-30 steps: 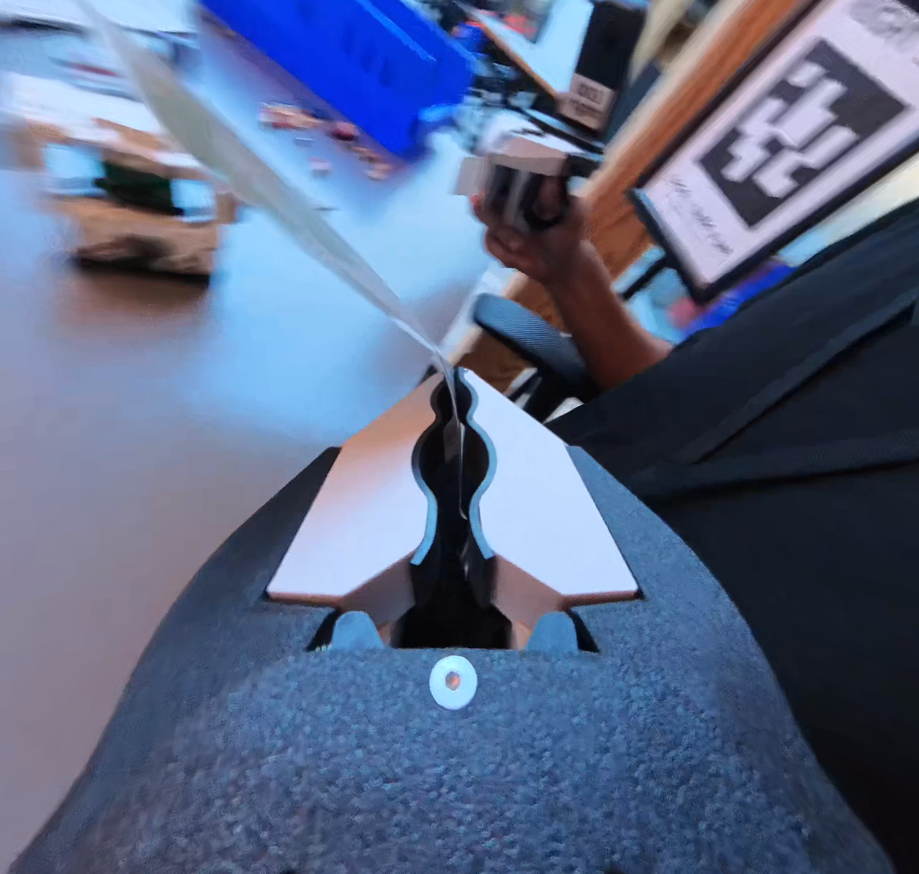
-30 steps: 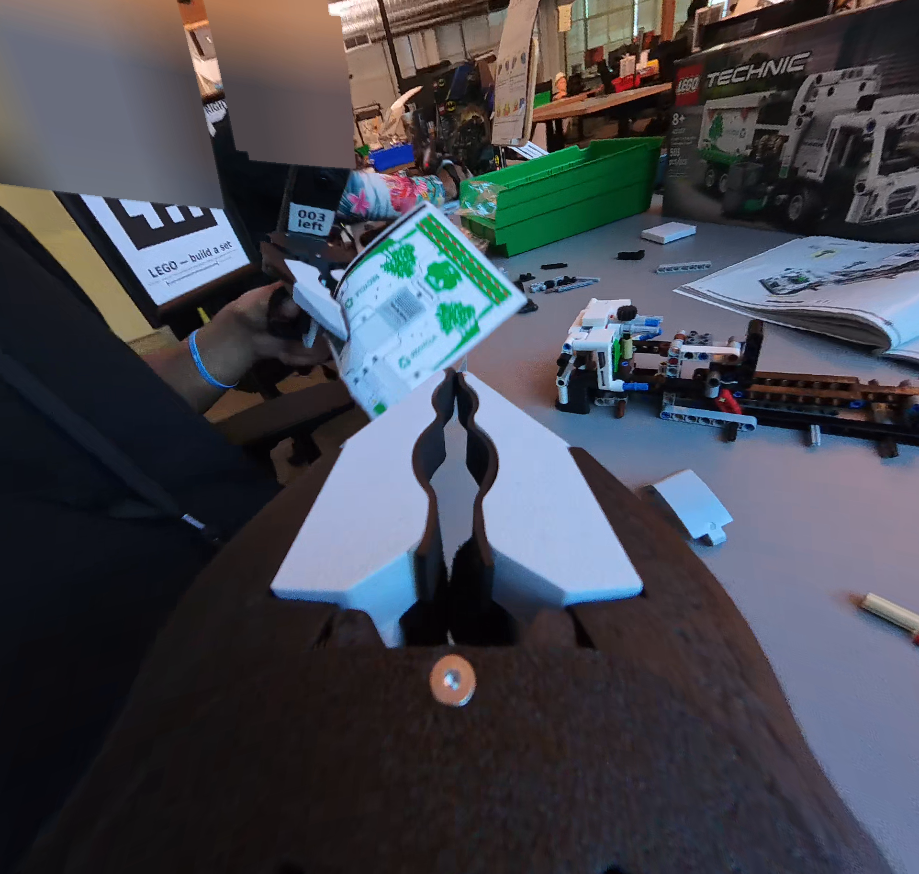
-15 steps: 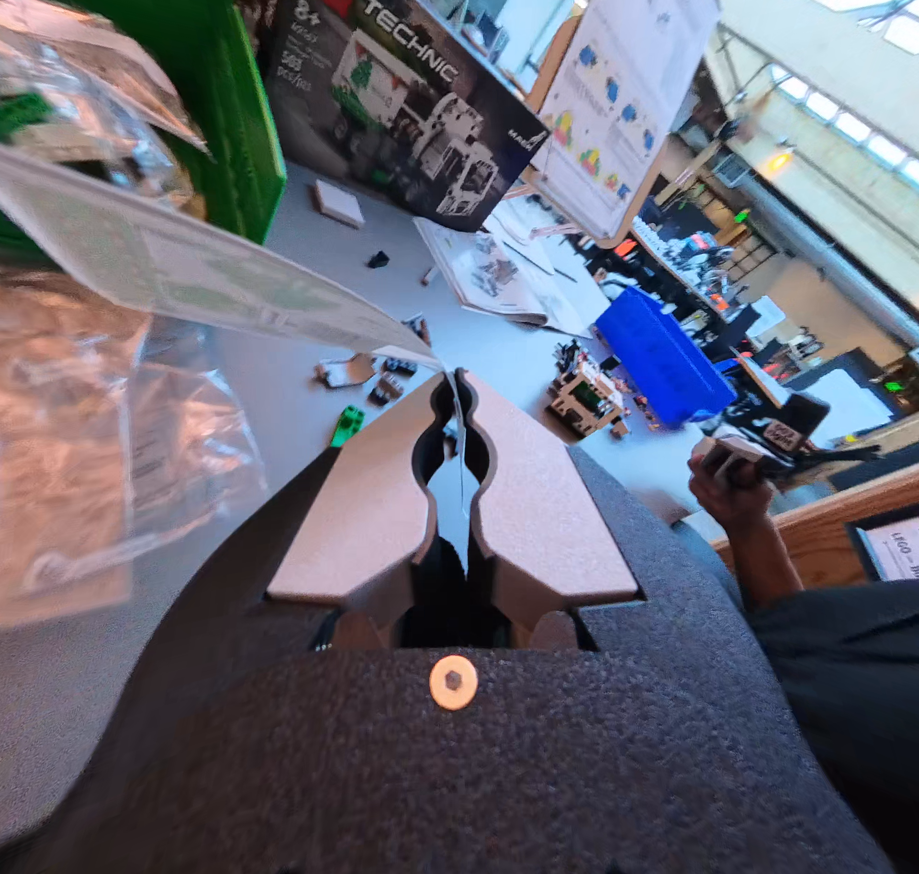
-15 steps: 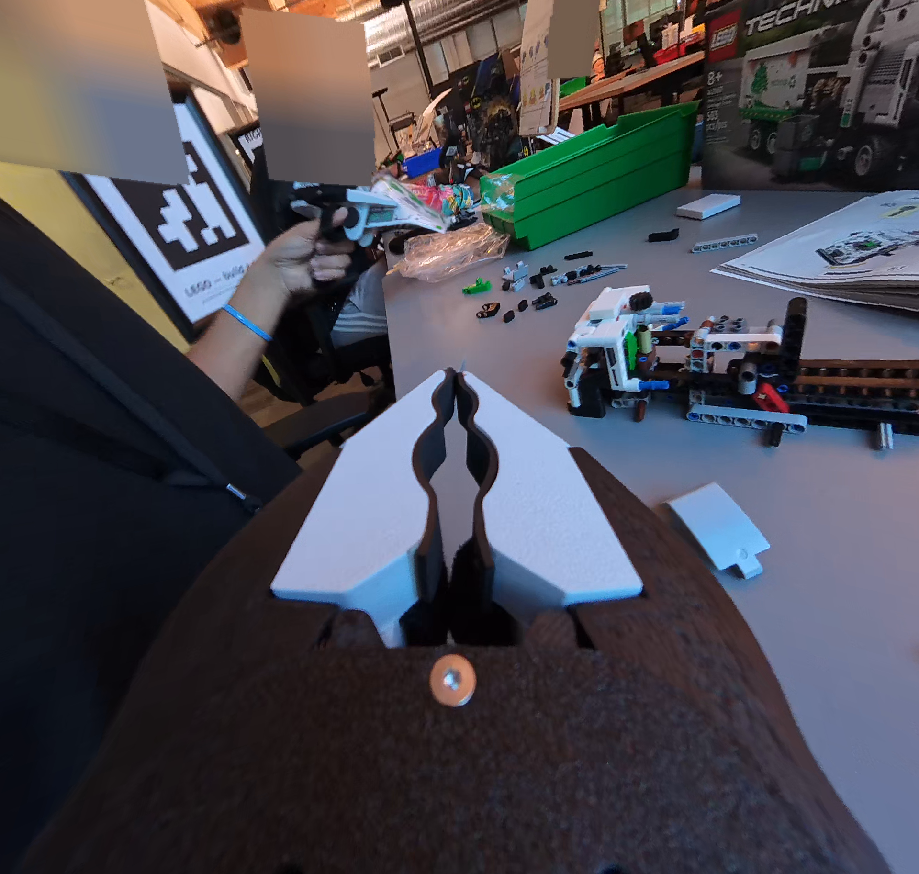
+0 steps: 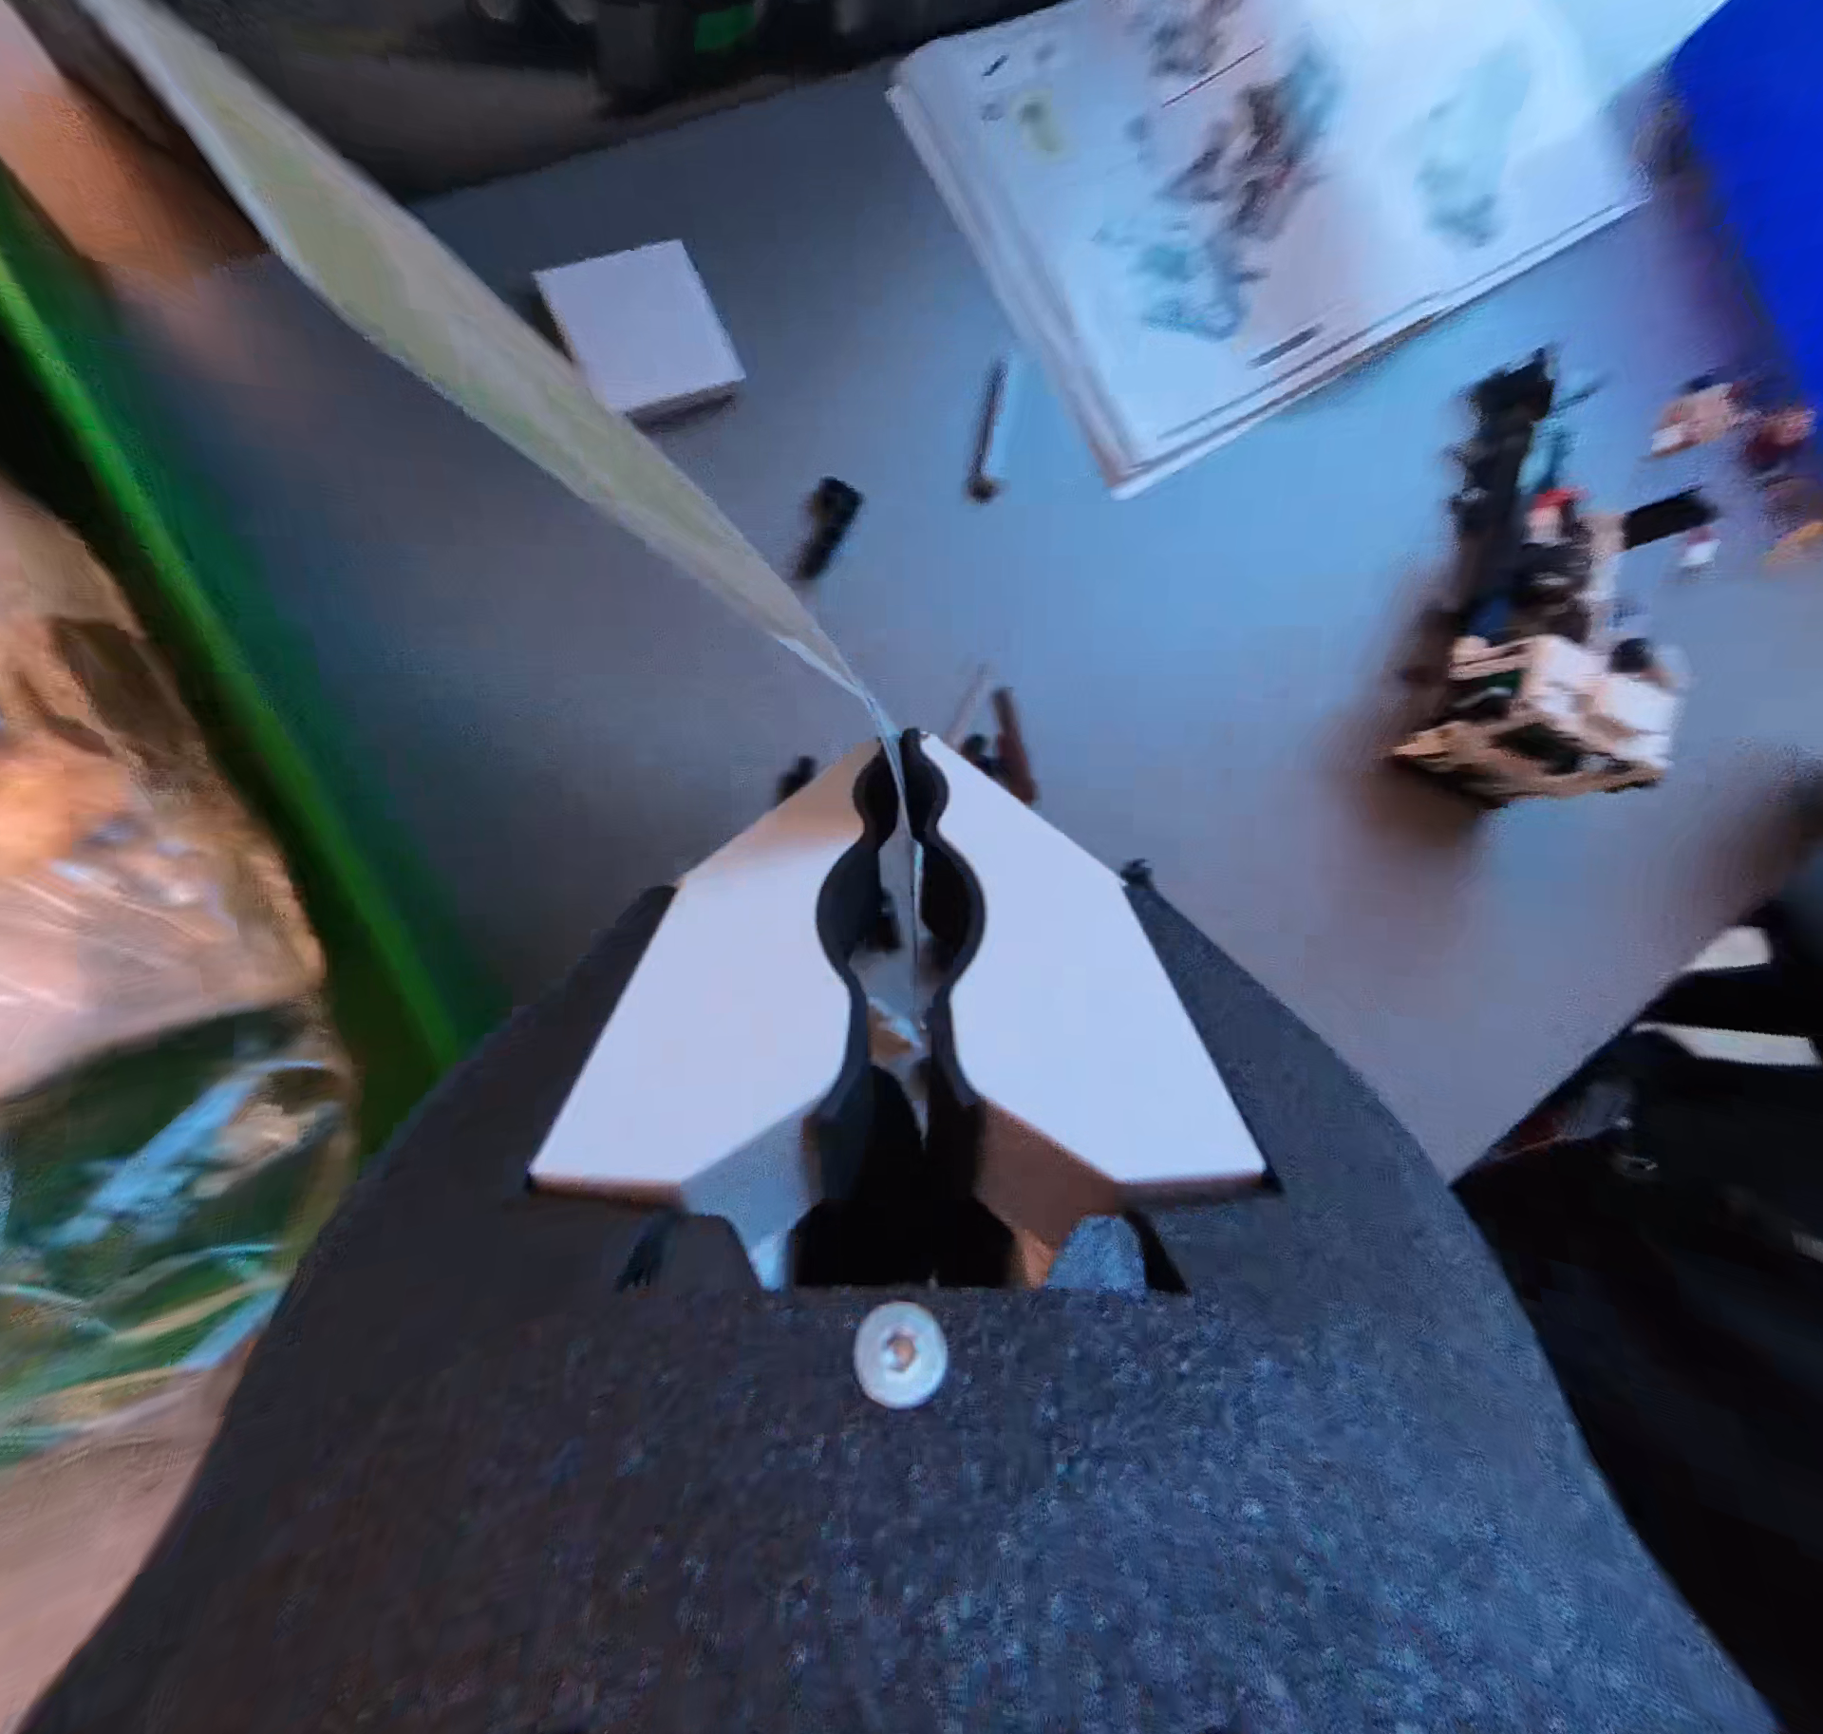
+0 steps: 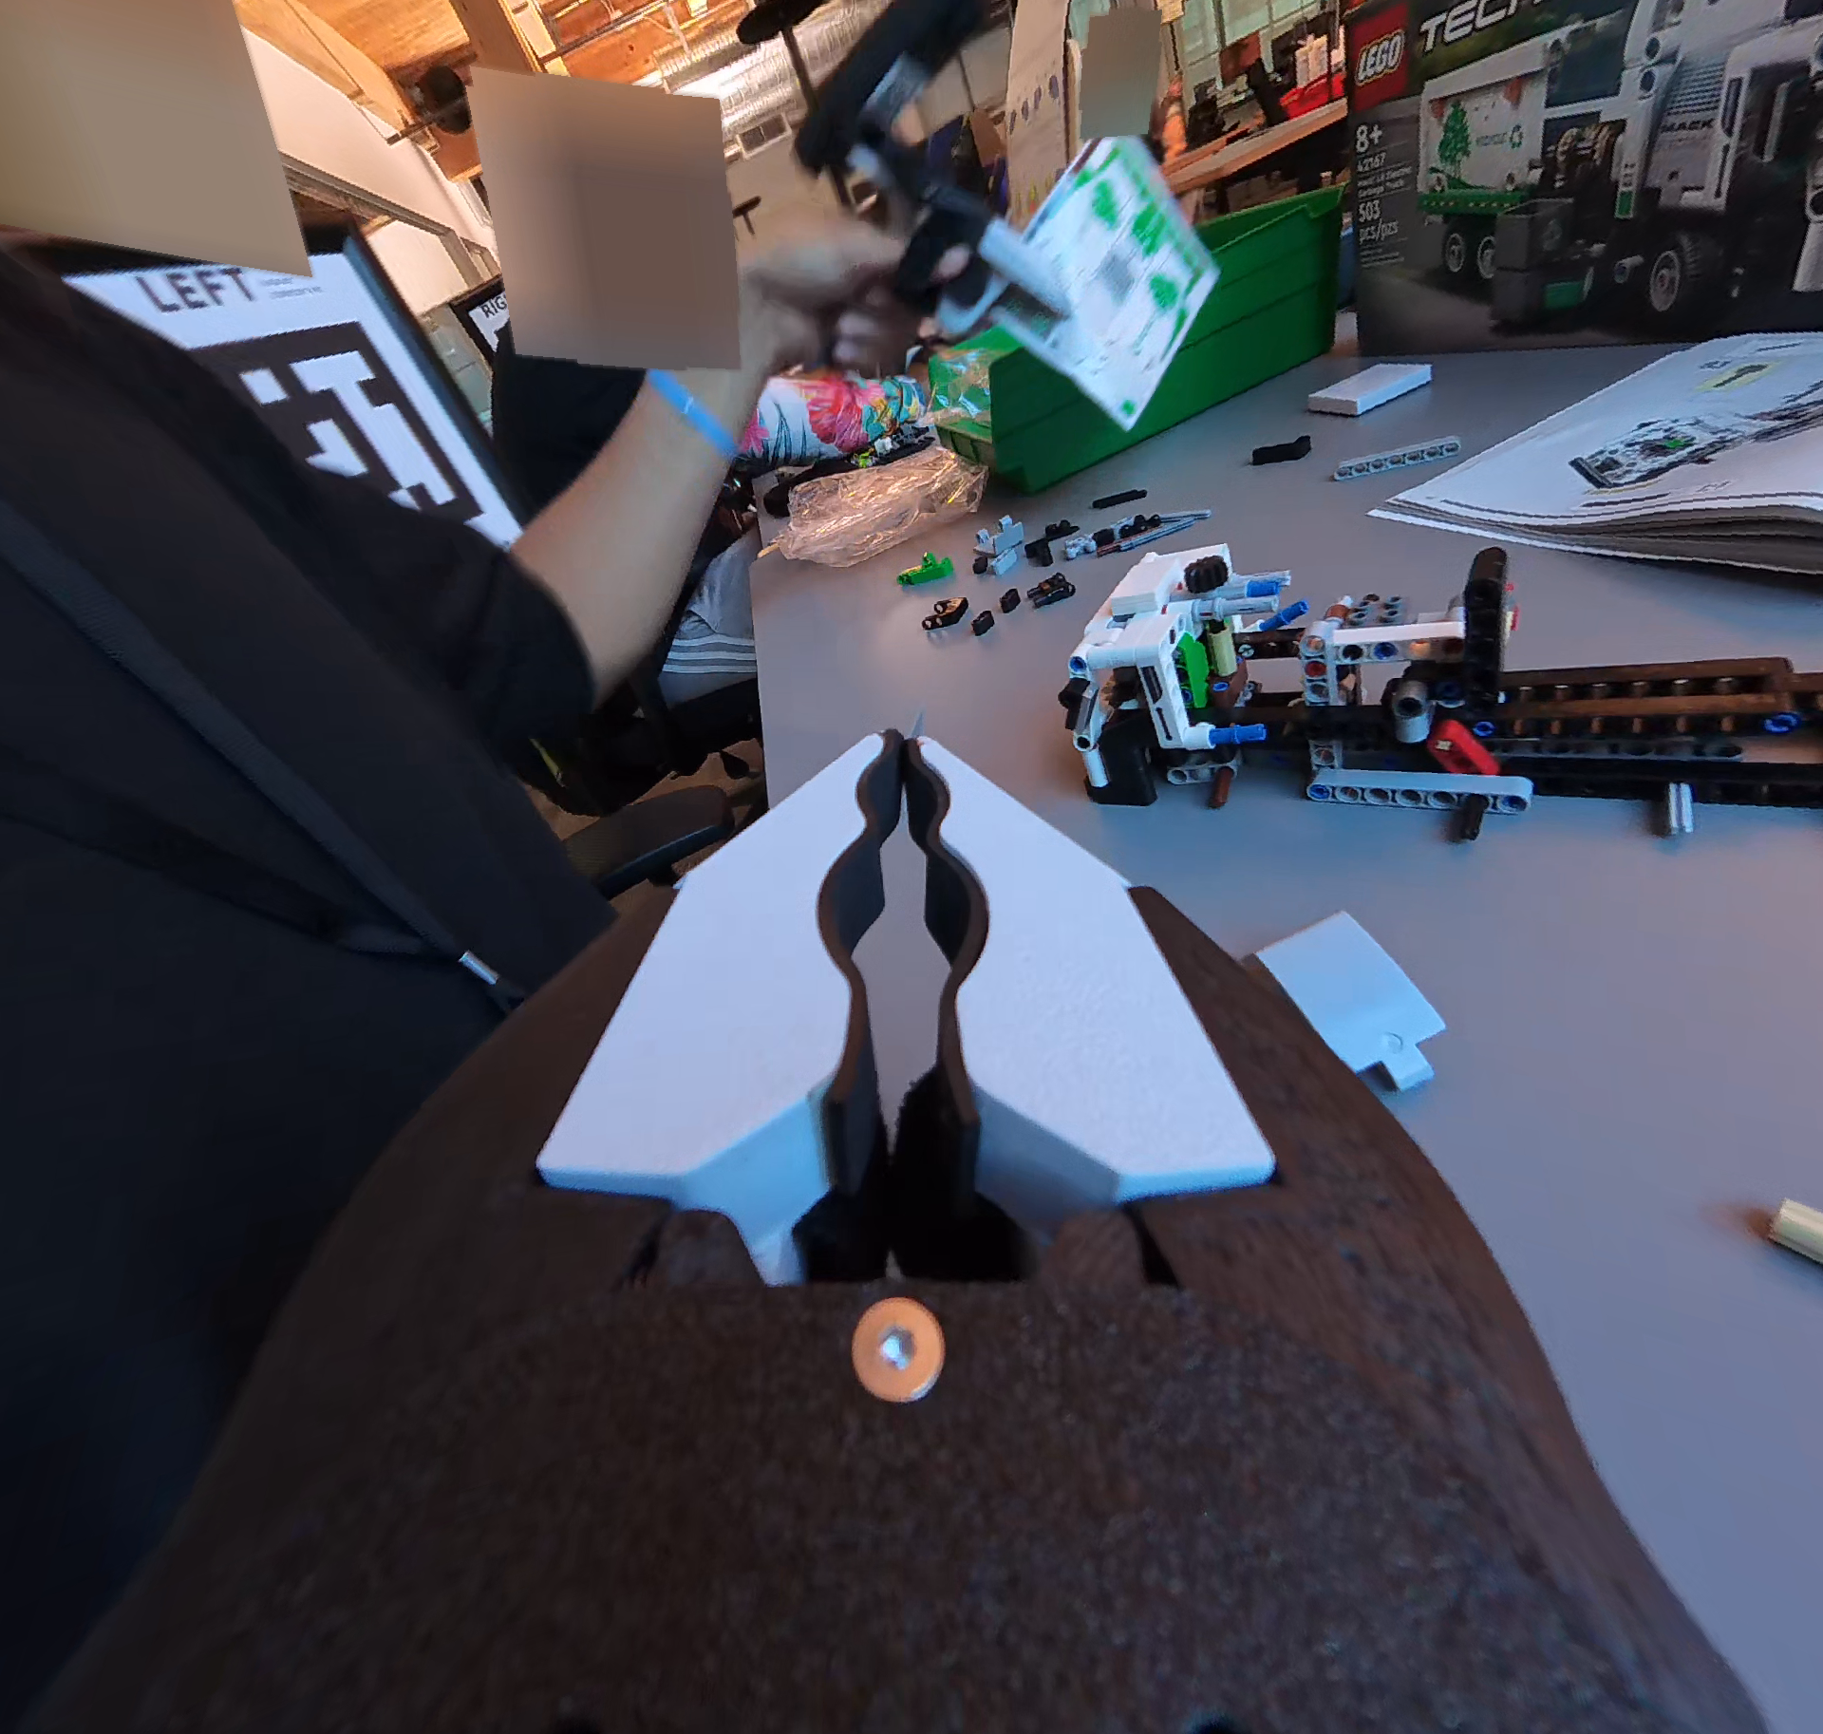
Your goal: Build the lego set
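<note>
The left tool [image 5: 900, 744] is clamped on a thin sticker sheet [image 5: 513, 384], whose corner runs down between the closed fingers while the rest fans up toward 10 o'clock, held in the air above the table [image 5: 1134, 680]. This view is blurred. At 9 o'clock sits a clear plastic bag [image 5: 128, 1045] against a green bin [image 5: 197, 601]. Below the tool lie a white flat piece [image 5: 641, 325], a few dark pins [image 5: 824, 527], an open instruction booklet [image 5: 1273, 157] at 1 o'clock, and the partly built lego truck [image 5: 1539, 670] at 3 o'clock.

In the right wrist view, a person's dark sleeve [image 6: 326, 661] fills the 9 o'clock side. At 11 o'clock a hand [image 6: 819, 296] holds the left tool raised, with the green-and-white sticker sheet [image 6: 1115, 276] pinched in its tip, above the green bin [image 6: 1233, 345]. The right tool [image 6: 906, 741] has its fingers drawn together with only a sliver of a gap at the tips; a tiny pale scrap seems caught there, too small to name. It hangs over the near table edge. Past it, toward 1 o'clock, are loose small parts [image 6: 1026, 552] and a crumpled clear bag [image 6: 878, 503]. The lego truck [image 6: 1282, 690] stands on the table at 2 o'clock, its dark frame running off right. A light grey curved panel [image 6: 1351, 1006] lies just beside the right tool at 3 o'clock. The set's box [image 6: 1598, 128] stands at the back.
</note>
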Available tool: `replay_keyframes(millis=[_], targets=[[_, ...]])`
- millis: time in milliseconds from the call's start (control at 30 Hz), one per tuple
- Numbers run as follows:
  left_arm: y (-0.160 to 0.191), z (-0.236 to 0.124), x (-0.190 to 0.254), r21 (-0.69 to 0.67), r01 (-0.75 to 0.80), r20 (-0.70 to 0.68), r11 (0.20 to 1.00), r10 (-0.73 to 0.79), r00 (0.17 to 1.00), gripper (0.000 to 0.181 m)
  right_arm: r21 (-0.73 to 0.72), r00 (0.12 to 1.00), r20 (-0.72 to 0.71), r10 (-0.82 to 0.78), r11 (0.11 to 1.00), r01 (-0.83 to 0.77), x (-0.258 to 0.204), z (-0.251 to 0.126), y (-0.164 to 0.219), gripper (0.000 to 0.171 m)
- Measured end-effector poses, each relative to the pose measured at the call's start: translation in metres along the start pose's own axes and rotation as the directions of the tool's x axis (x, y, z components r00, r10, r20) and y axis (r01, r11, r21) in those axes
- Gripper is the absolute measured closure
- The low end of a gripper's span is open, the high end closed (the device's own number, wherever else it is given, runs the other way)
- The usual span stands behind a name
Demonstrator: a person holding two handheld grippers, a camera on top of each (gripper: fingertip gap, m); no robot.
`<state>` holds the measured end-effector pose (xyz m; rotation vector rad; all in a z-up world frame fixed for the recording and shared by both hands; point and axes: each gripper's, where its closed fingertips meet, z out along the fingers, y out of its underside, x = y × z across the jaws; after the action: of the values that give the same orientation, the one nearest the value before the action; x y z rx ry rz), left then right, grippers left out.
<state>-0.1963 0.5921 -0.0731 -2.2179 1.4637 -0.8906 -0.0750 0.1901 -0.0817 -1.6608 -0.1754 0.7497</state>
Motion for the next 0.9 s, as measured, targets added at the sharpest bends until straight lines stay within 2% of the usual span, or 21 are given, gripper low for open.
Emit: replay_keyframes(millis=[33,100,233,300,400,567,667,900], targets=[[-0.008,0.003,-0.007,-0.062,-0.015,0.02,0.998,0.016,1.0,0.181,0.002,1.0,-0.001,0.001,1.0,-0.001,0.001,-0.001,0.0,0.171],[-0.025,0.014,-0.012,-0.123,0.023,-0.038,0.992,-0.027,0.999,0.181,0.004,1.0,0.006,0.011,1.0,-0.011,0.002,-0.003,0.0,0.171],[-0.026,0.036,-0.046,-0.282,0.088,0.048,0.955,-0.077,0.996,0.181,0.008,1.0,0.009,0.028,1.0,-0.028,0.004,-0.007,0.002,0.171],[-0.025,0.044,-0.052,-0.325,0.102,0.065,0.94,-0.085,0.994,0.181,0.013,0.999,0.012,0.037,0.999,-0.037,0.005,-0.009,0.002,0.171],[-0.025,0.051,-0.073,-0.374,0.114,0.184,0.92,-0.047,0.982,0.181,0.017,0.998,0.023,0.051,0.999,-0.051,0.006,-0.01,0.002,0.171],[-0.033,0.076,-0.056,-0.41,0.087,0.093,0.908,-0.053,0.994,0.181,0.013,0.998,0.041,0.056,0.998,-0.057,0.003,-0.01,0.003,0.171],[-0.036,0.093,-0.041,-0.453,0.025,0.044,0.891,-0.006,0.999,0.181,0.0,0.998,0.043,0.049,0.999,-0.049,0.0,-0.008,0.006,0.171],[-0.041,0.119,0.026,-0.486,-0.138,-0.191,0.863,0.049,0.98,0.181,-0.002,0.998,0.041,0.048,0.999,-0.048,-0.001,-0.007,0.008,0.171]])
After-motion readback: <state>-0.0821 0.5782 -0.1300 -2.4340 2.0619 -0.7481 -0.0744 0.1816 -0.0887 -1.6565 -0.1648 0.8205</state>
